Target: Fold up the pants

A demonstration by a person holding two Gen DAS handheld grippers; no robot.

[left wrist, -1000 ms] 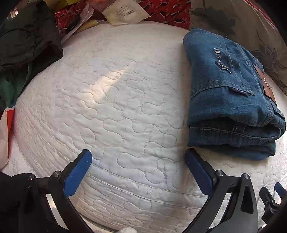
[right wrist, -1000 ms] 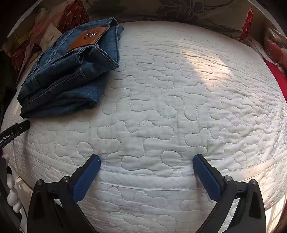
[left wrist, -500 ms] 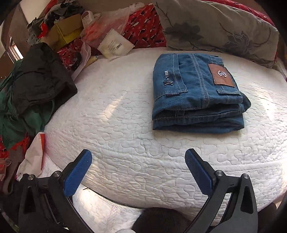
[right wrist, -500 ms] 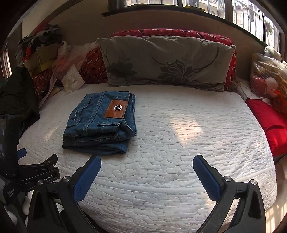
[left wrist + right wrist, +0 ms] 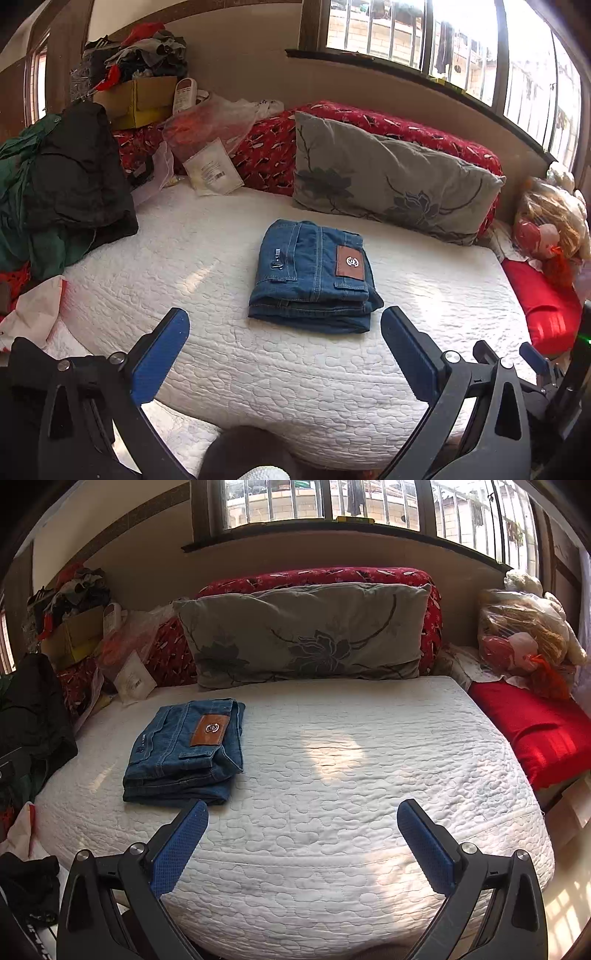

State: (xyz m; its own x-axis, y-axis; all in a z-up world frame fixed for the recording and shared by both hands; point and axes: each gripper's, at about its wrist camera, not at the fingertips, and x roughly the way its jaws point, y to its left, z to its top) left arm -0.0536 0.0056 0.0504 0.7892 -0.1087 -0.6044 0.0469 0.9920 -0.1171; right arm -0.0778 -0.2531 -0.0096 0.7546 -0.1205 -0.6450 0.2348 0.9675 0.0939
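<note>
Blue jeans (image 5: 314, 277) folded into a compact stack on the white quilted mattress (image 5: 369, 775), just before the grey floral pillow (image 5: 388, 181), well beyond left gripper (image 5: 284, 345) and right gripper (image 5: 303, 836), both spread wide, grasping nothing.

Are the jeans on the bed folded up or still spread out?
Folded. The jeans sit as a compact stack on the white mattress, layered edges showing at the near side, leather patch on top. Neither gripper touches them.
</note>
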